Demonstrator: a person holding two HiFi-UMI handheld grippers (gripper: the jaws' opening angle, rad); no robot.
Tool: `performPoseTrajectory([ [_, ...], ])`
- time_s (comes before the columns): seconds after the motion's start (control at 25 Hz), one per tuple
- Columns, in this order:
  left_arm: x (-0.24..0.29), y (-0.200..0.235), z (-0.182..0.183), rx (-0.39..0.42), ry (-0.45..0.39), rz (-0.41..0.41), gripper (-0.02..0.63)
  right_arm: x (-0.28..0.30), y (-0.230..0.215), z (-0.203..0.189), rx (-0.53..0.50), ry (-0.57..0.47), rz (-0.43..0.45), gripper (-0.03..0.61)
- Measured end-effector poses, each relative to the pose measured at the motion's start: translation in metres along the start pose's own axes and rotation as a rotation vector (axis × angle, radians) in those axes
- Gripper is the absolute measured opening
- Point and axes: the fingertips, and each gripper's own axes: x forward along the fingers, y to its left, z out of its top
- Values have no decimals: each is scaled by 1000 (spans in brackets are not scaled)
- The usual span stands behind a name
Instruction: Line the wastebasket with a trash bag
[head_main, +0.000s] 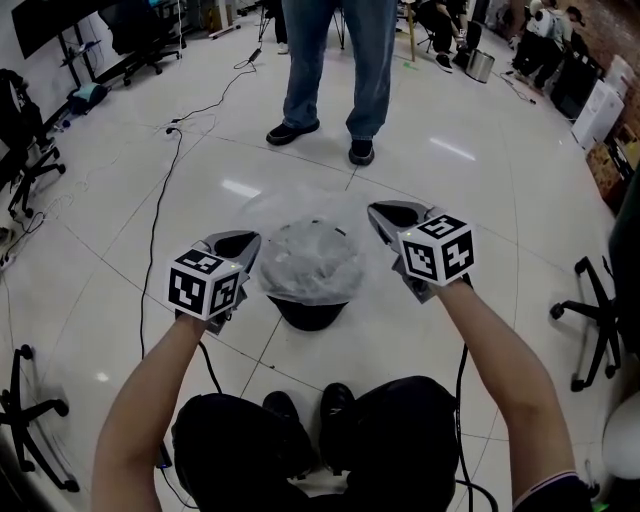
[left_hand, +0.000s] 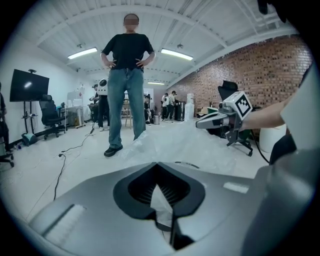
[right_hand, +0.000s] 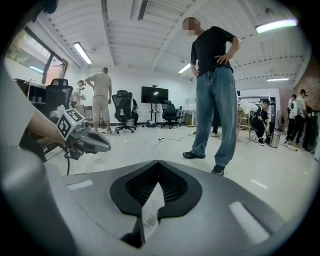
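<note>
Left claw (head_main: 243, 241) and right claw (head_main: 384, 214) are both clamped on thin folds of the clear trash bag (head_main: 310, 262), which drapes over the top of the black wastebasket (head_main: 308, 316) on the tiled floor (head_main: 440, 150) between them, bystander (head_main: 335, 70) standing well beyond.
</note>
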Motion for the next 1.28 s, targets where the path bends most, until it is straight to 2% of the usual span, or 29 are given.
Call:
performPoseTrajectory([
  [0.32, 11, 3, -12, -14, 15, -10, 11, 17, -4, -12, 18, 19, -6, 2],
  [0.48, 7, 2, -5, -23, -14, -23, 11, 16, -6, -5, 16, 3, -13, 2],
  [0.8, 5, -1, -2, -9, 5, -13, 11, 14, -7, -1, -12, 19, -31, 2],
  [1.0, 13, 8, -13, -28, 39, 11, 11, 24, -16, -16, 6, 40, -44, 2],
  [1.28, 26, 9, -21, -33, 42, -11, 12, 42, -25, -37, 34, 64, -46, 2],
])
